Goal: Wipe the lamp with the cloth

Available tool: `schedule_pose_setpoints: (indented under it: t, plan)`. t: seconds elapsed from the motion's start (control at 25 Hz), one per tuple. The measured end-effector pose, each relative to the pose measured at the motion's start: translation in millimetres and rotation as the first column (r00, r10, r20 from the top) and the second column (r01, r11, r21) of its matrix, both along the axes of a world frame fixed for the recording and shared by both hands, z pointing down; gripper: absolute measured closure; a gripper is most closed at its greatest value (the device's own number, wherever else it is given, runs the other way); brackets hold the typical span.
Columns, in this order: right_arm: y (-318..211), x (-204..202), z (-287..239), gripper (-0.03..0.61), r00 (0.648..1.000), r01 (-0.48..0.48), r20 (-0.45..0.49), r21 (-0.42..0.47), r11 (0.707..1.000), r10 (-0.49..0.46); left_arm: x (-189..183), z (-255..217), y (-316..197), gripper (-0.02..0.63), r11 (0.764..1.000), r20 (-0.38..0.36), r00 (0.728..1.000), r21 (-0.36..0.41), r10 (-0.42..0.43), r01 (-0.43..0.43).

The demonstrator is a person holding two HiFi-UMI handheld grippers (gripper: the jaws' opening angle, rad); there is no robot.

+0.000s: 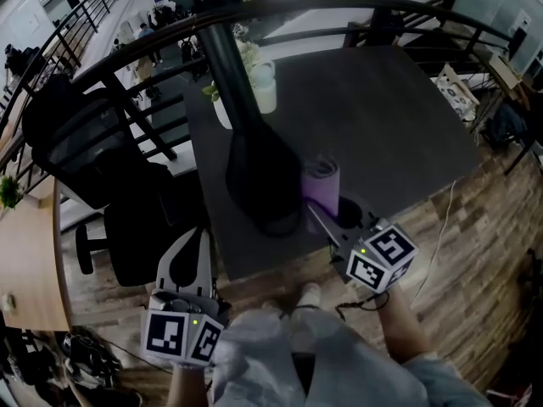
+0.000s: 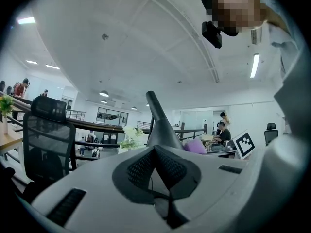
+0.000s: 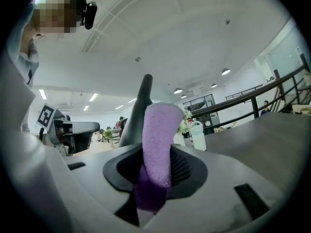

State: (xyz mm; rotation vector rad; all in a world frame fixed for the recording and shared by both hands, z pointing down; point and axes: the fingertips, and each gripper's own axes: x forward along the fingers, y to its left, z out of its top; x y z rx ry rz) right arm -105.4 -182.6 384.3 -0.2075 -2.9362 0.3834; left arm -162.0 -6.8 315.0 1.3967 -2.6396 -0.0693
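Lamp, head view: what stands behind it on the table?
A white flower pot and a pale bottle stand behind the lamp. Its stem covers part of the pot, so what lies between them cannot be seen.

I could read no words, brands or numbers anywhere. The only printed marks I saw were a black-and-white square marker pattern [image 1: 166,332] on the left hand-held gripper [image 1: 192,242] and another on the right hand-held gripper [image 1: 325,213].

Fuzzy purple cloth [image 3: 156,144], matt black lamp [image 1: 259,168], smooth dark matt table [image 1: 390,108], grained wood plank floor [image 1: 484,261]
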Motion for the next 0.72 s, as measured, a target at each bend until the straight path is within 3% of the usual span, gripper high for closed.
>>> schedule_pose_setpoints:
  t: [0.36,0.48,0.72]
  plan:
    - [40.9,14.9,-3.7,0.457,0.999,-0.033,0.010,-0.080,0.996,0.034,-2.4,-3.0,15.3,0.612,1.000,0.001,1.000,0.012,0.012,-0.012]
    - [53.2,17.5,-4.8,0.457,0.999,-0.038,0.006,-0.070,0.997,0.039,-3.2,-3.8,21.6,0.612,1.000,0.001,1.000,0.016,0.004,-0.004]
    - [104.3,5.8,-11.7,0.457,0.996,0.085,0.013,-0.028,0.996,-0.085,-9.3,0.0,36.5,0.612,0.999,-0.007,1.000,0.021,-0.024,0.024]
